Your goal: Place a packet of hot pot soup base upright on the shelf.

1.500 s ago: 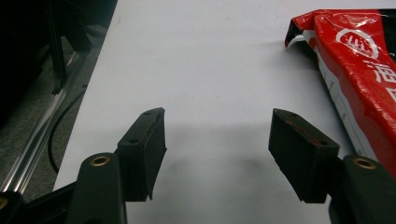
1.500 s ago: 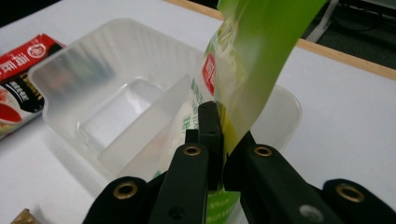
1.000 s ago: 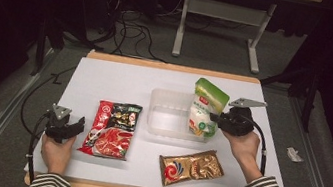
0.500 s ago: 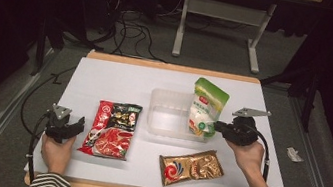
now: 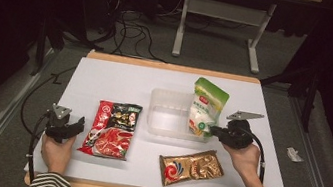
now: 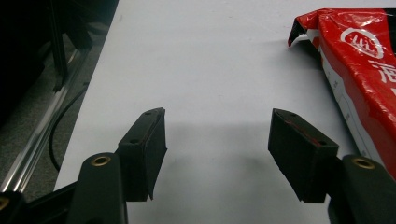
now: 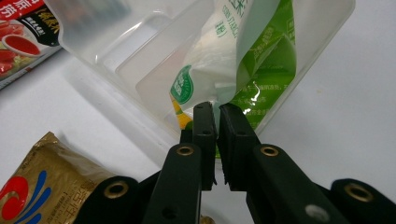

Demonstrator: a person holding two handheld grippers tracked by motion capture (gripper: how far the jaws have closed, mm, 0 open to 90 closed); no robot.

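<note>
While boxed, one green pouch (image 5: 207, 108).

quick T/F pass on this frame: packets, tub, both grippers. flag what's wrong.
1. The right gripper has its fingers closed on the bottom edge of the green pouch; they have just been closing. True.
2. The green pouch lies flat on the table. False: it stands tilted in the clear tub, top above the rim.
3. The left gripper is open, with nothing between its fingers. True.
4. The red packet is inside the tub. False: it lies flat on the table, left of the tub.
5. The gold packet lies on the table, nearer the person than the tub. True.
</note>
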